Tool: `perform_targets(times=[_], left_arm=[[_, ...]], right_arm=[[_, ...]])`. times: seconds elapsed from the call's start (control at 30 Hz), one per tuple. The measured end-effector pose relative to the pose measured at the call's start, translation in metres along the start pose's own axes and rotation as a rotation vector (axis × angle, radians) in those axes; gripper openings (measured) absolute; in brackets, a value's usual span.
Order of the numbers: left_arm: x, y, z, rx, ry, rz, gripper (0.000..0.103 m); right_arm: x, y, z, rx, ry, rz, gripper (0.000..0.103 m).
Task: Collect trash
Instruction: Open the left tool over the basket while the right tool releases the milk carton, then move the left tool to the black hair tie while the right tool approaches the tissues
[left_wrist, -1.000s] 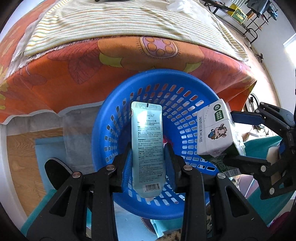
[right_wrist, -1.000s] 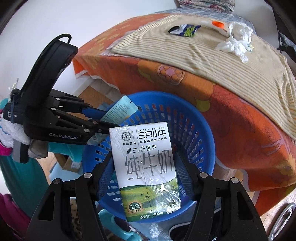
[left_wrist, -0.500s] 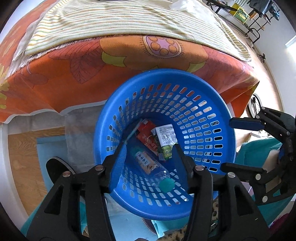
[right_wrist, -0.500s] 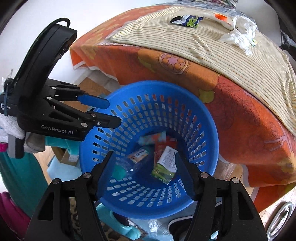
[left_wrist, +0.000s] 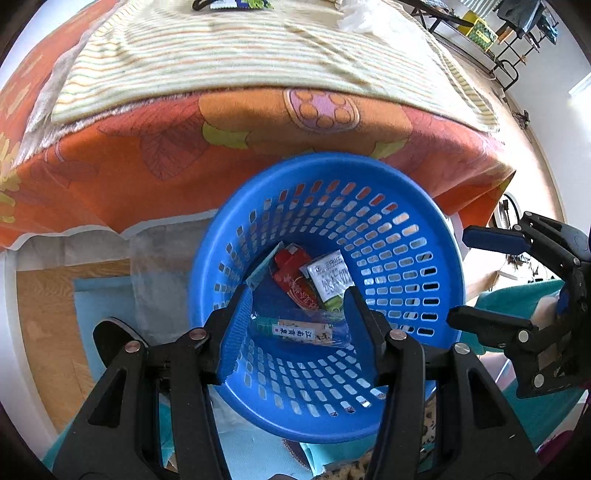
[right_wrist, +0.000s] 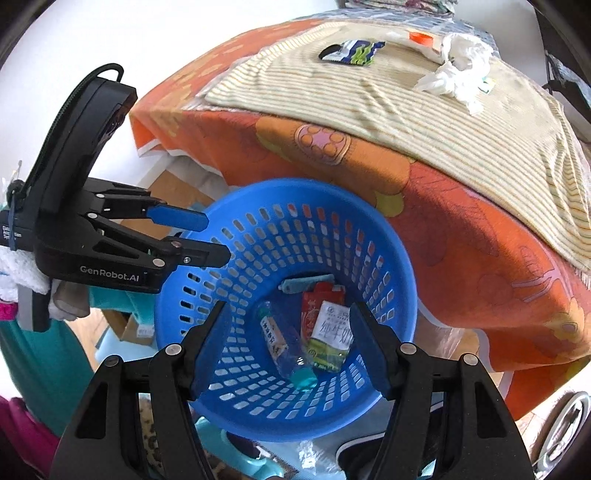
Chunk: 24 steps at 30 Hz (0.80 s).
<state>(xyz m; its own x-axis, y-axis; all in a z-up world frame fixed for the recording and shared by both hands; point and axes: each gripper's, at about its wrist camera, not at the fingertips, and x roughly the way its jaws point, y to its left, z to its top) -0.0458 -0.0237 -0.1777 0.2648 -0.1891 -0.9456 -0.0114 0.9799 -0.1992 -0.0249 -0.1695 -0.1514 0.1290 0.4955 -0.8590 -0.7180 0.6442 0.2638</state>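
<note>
Blue perforated plastic forms the basket (left_wrist: 406, 184), which is seen tilted toward both cameras below the edge of the bed (right_wrist: 461, 229). Both tools are held above its mouth with nothing gripped: the left tool (left_wrist: 297, 314) is spread wide, and so is the right tool (right_wrist: 288, 334), seen also at 3 o'clock in the left view.

Inside the basket four pieces of trash are found at the bottom. A clear bottle (left_wrist: 306, 334) lies nearly crosswise in the left view, its long axis running from 9 to 3 o'clock with the green cap toward 9. A milk carton (left_wrist: 330, 278) and a red packet (left_wrist: 293, 282) lie side by side, touching, their long axes running roughly from 11 to 5 o'clock. A pale blue tube (left_wrist: 264, 267) rests against the wall at 10 o'clock, slanted from 1 to 7 o'clock.

A drop-off appears to be just completed — the step in hand is judged to be the return for more. On the striped blanket (right_wrist: 424, 122) a crumpled tissue (right_wrist: 456, 68), a dark wrapper (right_wrist: 352, 51) and an orange-capped item (right_wrist: 421, 38) are left. A lift and a reach toward 12 o'clock are called for next — with the tools kept open.
</note>
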Motion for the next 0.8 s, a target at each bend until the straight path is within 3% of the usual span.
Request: perform_targets(times=[0.8], left_arm=[[-0.046,0.026,0.092,-0.077,-0.125,0.012,0.053]], right_arm=[[-0.040,-0.048,0.062,0.128,-0.136,-0.038,0.066]])
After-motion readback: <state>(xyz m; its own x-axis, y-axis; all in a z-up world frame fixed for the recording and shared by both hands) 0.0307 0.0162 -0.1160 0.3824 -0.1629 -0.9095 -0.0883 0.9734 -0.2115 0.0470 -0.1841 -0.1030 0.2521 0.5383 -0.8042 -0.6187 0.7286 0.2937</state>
